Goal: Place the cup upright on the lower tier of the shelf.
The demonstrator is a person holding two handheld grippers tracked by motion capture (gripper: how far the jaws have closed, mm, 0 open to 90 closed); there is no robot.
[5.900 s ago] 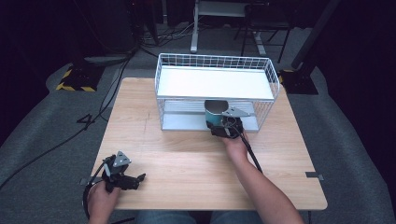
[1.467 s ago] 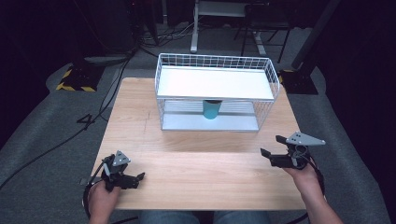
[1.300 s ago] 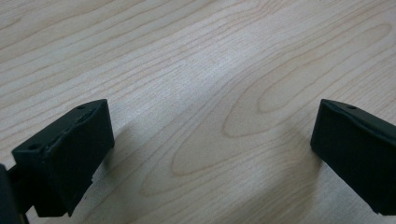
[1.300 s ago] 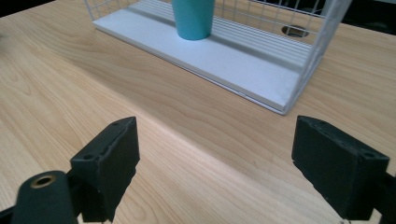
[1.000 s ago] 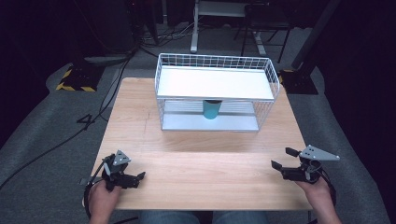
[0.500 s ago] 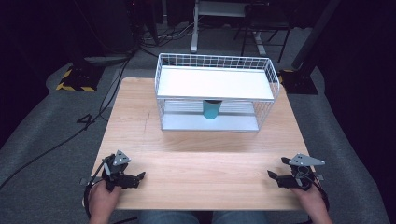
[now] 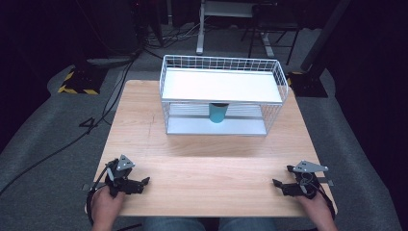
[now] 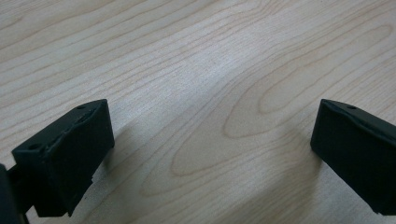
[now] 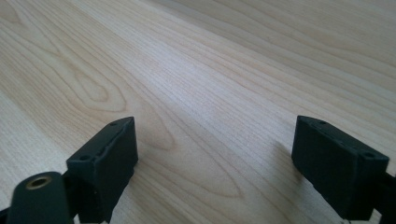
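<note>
The teal cup stands upright inside the wire basket, probably under its white shelf. Both tongs, left and right, rest near the desk edge far from the basket, jaws apart; the right jaws have just been opening with nothing between them.

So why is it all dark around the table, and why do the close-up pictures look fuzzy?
High view: light falls on the table and wire rack; the floor around stays dim. Left gripper view: the black jaws are soft-edged and cast grey shadows on the wood. Right gripper view: far wood grain blurs.
</note>
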